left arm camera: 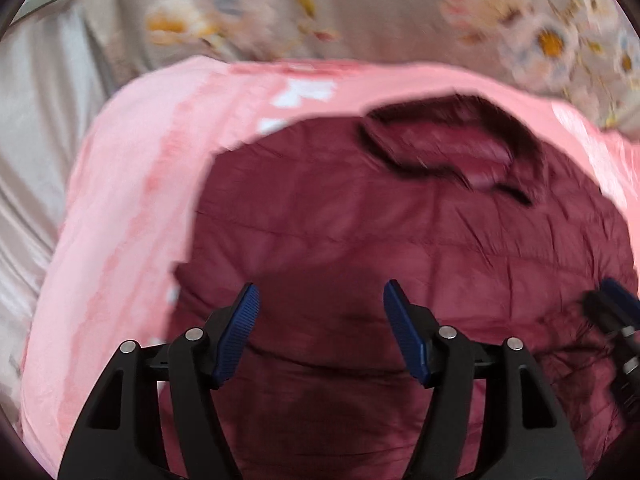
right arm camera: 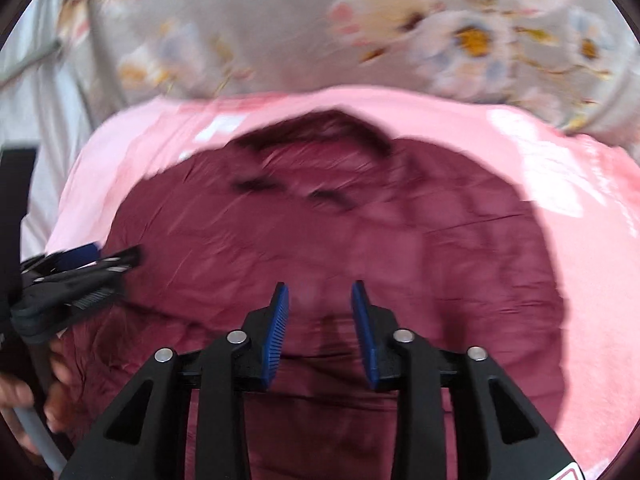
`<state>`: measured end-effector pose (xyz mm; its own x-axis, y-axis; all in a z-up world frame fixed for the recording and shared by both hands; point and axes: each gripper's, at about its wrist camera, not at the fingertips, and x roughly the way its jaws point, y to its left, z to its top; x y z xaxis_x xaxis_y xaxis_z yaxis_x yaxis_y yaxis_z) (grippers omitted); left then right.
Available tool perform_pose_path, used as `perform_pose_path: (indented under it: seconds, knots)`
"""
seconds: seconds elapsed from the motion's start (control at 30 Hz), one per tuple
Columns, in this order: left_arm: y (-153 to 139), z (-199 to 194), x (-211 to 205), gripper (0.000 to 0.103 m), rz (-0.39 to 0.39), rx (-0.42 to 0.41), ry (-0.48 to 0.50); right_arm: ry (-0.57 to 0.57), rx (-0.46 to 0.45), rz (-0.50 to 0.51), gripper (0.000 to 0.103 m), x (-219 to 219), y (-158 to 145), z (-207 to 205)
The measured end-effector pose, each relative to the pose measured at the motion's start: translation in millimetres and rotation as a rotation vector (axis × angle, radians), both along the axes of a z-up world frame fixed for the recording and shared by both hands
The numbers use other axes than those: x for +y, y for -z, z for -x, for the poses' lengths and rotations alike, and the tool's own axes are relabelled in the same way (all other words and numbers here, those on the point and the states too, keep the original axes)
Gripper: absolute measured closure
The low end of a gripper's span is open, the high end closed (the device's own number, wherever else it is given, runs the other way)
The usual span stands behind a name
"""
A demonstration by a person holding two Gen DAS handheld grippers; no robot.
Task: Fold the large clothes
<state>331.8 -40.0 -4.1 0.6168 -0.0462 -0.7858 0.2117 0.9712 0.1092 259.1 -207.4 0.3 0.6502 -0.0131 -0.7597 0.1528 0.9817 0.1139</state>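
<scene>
Quilted maroon jacket point(left arm camera: 400, 248), lying flat with its dark-trimmed collar point(left arm camera: 440, 148) toward the far edge of the bed. It rests on a pink cloth point(left arm camera: 128, 208) that covers the middle of the bed; a grey floral bedspread point(left arm camera: 360, 8) shows beyond that cloth's far edge. Judged from its puffed, stitched panels and creased sheen, the jacket is light, soft and compressible, with a slick shell likely to slide between the pads. A pinch on a doubled hem, a side seam or the collar trim should hold better than one on a single smooth panel.

Left claw point(left arm camera: 320, 308): spread wide above the jacket's near part, nothing between the pads. Right claw point(right arm camera: 320, 304): parted more narrowly, also empty, over the jacket's near middle. Motion blur softens both views.

No container appears in either view. A person's hand point(right arm camera: 24, 396) shows at the near left.
</scene>
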Motion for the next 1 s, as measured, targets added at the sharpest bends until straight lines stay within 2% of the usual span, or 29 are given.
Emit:
perform_pose_path:
  seconds: [0.03, 0.1, 0.33, 0.53, 0.63, 0.8, 0.87, 1.0]
  knots:
    - [7.1, -0.1, -4.7, 0.041, -0.004, 0.019, 0.000, -0.010, 0.026, -0.016, 0.081, 3.4, 8.1, -2.2]
    - [22.9, 0.6, -6.9, 0.040, 0.005, 0.054, -0.006, -0.018, 0.056, -0.045, 0.083, 7.4, 23.0, 0.1]
    - [43.8, 13.5, 0.3, 0.036, 0.018, -0.006, -0.010, -0.024, 0.041, -0.053, 0.085, 10.2, 41.2, 15.6]
    - [47.1, 22.0, -2.6, 0.034, 0.015, -0.047, -0.019, -0.022, 0.023, 0.041, 0.085, 22.5, 41.4, 19.0]
    - [47.7, 22.0, -3.2, 0.032, 0.005, -0.054, -0.022, -0.021, 0.024, 0.045, 0.085, 22.1, 41.5, 17.0]
    - [48.8, 20.2, 1.0, 0.024, 0.016, -0.050, -0.041, -0.025, 0.015, -0.036, 0.084, 11.4, 41.6, 19.5]
    - [48.6, 17.2, 8.3, 0.020, 0.054, -0.028, -0.049, -0.033, 0.018, -0.097, 0.084, 2.2, 38.9, 26.6]
    - [38.4, 18.0, 24.5, 0.020, 0.106, 0.031, -0.006, -0.027, 0.059, -0.216, 0.083, -25.7, 31.3, 53.3]
